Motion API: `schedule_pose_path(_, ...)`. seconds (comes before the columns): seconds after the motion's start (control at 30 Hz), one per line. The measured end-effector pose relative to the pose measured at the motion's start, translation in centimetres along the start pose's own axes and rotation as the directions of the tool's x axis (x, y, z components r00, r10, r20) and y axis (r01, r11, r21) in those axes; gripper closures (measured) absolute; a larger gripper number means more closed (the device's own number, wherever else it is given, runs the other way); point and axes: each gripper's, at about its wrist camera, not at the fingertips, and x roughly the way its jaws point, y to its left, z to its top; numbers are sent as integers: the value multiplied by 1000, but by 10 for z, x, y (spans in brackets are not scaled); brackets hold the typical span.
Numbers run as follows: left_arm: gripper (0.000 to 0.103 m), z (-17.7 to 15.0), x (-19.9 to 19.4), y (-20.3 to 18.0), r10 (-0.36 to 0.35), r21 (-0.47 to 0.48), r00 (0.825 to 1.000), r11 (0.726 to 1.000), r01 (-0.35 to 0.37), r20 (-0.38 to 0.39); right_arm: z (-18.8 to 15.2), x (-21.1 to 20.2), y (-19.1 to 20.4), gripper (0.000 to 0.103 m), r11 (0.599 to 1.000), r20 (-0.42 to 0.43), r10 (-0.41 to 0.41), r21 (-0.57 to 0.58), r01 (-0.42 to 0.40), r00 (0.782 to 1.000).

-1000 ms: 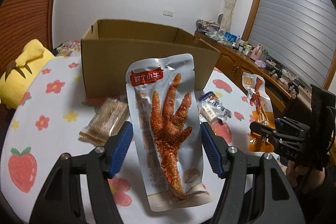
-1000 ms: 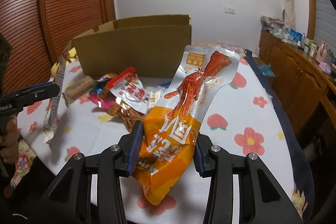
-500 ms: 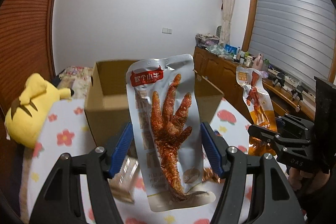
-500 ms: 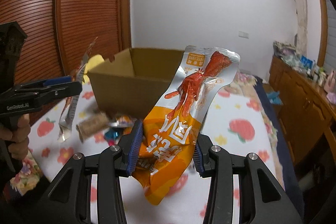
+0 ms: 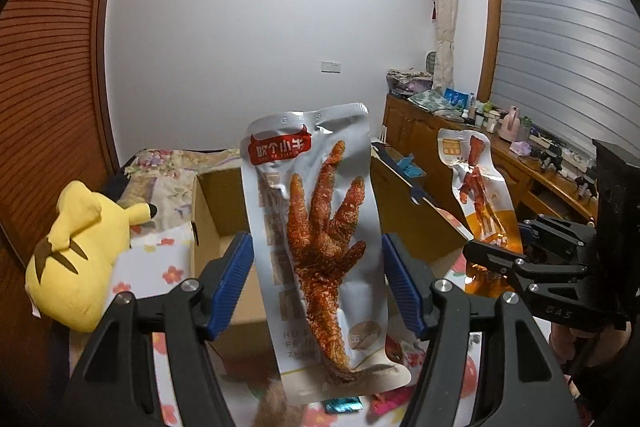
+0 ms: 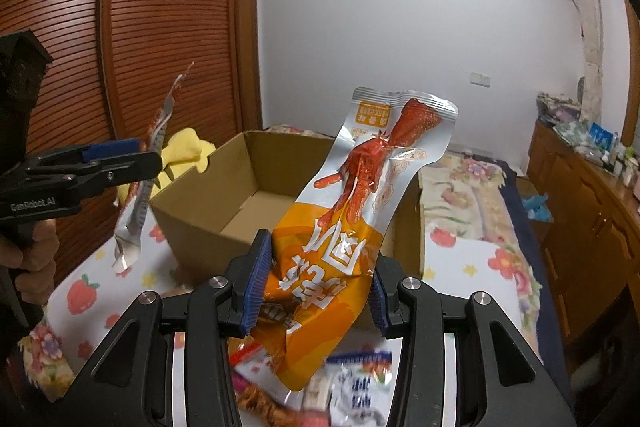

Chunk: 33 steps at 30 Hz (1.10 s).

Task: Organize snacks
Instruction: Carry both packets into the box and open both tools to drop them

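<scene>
Snacks: silver chicken-foot pack (image 5: 320, 227) pinched in left gripper (image 5: 316, 283), orange pack (image 6: 340, 227) pinched in right gripper (image 6: 316, 283), both held aloft near the cardboard box (image 6: 224, 203). Transport step; next, carry over the open box and release.

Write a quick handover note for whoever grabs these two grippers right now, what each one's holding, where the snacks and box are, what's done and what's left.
Left gripper: shut on the silver chicken-foot packet, held upright in the air.
Right gripper: shut on the orange packet, also in the air.
Cardboard box: open on the flowered table, ahead of both grippers; the visible part of its floor is bare.
Loose snacks lie on the table below the grippers.
Done: both packets picked up.
Left: probably drop both into the box, then clear the remaining snacks.
</scene>
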Motion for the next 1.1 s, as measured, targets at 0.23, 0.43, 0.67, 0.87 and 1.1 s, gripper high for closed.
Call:
schedule_pose_path(0.23, 37, 19, 26, 9, 12, 2, 1000, 1000, -12, -19, 15, 33, -9, 59, 1000, -30, 17, -15, -18, 999)
schedule_pose_path(0.43, 37, 31, 48, 11, 28, 23, 999, 999, -28, -41, 19, 57, -22, 59, 1000, -57, 23, 9, -23, 998)
schedule_pose_path(0.67, 37, 37, 72, 13, 44, 26, 996, 999, -43, -74, 24, 83, -24, 59, 999, -117, 39, 9, -39, 992)
schedule_pose_path(0.87, 37, 34, 87, 8, 59, 39, 992, 998, -54, -115, 20, 97, -22, 58, 1000, -164, -17, -21, 14, 986)
schedule_pose_path(1.1, 37, 28, 100, 9, 65, 46, 986, 997, -59, -152, 16, 93, -22, 58, 1000, -166, -9, -1, 9, 986)
